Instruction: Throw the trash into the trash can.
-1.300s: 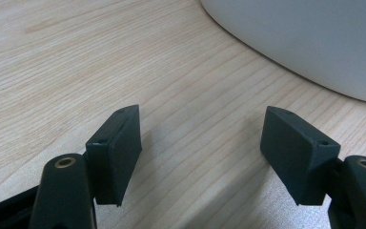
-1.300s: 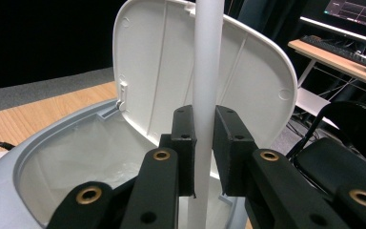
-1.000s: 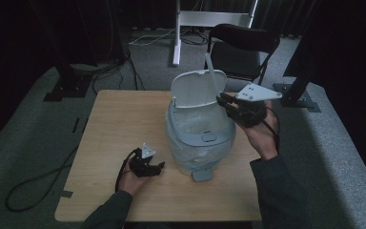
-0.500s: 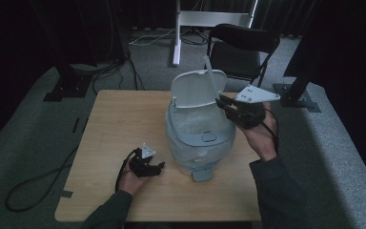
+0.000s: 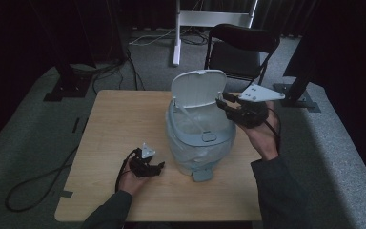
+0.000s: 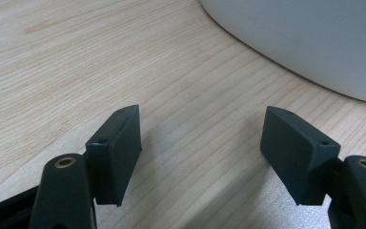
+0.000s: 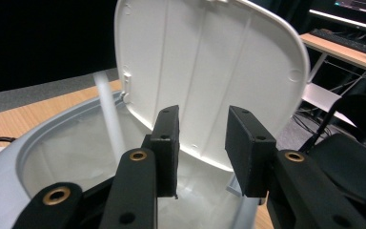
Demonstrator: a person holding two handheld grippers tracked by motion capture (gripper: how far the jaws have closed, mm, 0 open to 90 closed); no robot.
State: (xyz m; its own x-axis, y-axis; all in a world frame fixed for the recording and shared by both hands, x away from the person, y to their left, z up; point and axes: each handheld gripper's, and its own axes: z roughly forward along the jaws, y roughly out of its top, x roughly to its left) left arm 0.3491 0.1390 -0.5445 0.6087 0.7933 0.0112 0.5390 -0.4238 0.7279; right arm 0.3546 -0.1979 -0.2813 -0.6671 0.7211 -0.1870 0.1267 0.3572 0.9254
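Note:
A pale grey-blue bin (image 5: 198, 148) lined with a clear bag stands mid-table, and its white lid (image 5: 198, 90) is raised upright at the back. My right gripper (image 5: 225, 99) hovers over the bin's right rim, jaws open with nothing between them; in the right gripper view that gripper (image 7: 201, 143) points at the lid's inner face (image 7: 209, 67). My left gripper (image 5: 158, 168) rests low on the table just left of the bin's foot, open and empty; its own view shows this gripper (image 6: 200, 143) over bare wood, with the bin's wall (image 6: 314, 38) ahead.
The wooden table (image 5: 119, 124) has bare room to the left and at the front. A grey pedal (image 5: 201, 174) sticks out from the bin's front. A black chair (image 5: 240, 47) and a white stand (image 5: 178, 28) are beyond the far edge. Cables (image 5: 38, 179) lie on the floor at left.

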